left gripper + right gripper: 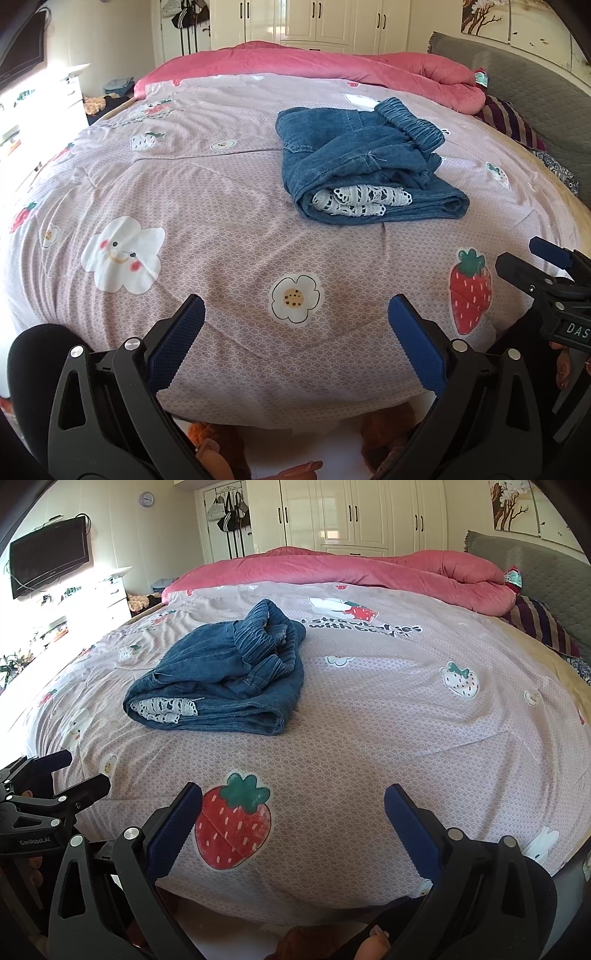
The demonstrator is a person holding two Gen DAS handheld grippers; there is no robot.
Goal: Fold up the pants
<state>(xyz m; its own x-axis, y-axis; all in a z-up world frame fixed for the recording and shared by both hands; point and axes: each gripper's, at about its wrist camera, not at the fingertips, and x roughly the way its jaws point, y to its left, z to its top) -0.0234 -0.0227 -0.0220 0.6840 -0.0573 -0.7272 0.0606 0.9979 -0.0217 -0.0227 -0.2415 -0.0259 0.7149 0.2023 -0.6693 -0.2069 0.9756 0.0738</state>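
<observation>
Both tongs hang back at the near edge of the bed (229,206) here, and neither one is touching cloth. The left tongs (295,314) stand spread wide, blue pads apart, with nothing between them but the printed quilt below, a white daisy showing in the gap. The right tongs (293,801) are spread just as wide and just as empty, poised above a big red strawberry print (232,827) on the cover. Each camera catches the other tool at its edge: the right tongs poke in at the far right of the left view, the left tongs at the far left of the right view, so the two sit side by side. And there are the pants (365,162), blue denim, lying out in the middle of the bed, well apart from both tools. They sit in a bunched, folded bundle, the gathered elastic waistband (269,635) heaped on top toward the far side, and a strip of white lace trim (360,199) peeking out of the rolled near end. Behind them a pink blanket (351,572) is piled along the far side of the bed, with white wardrobe doors beyond and a grey headboard off to the right.
</observation>
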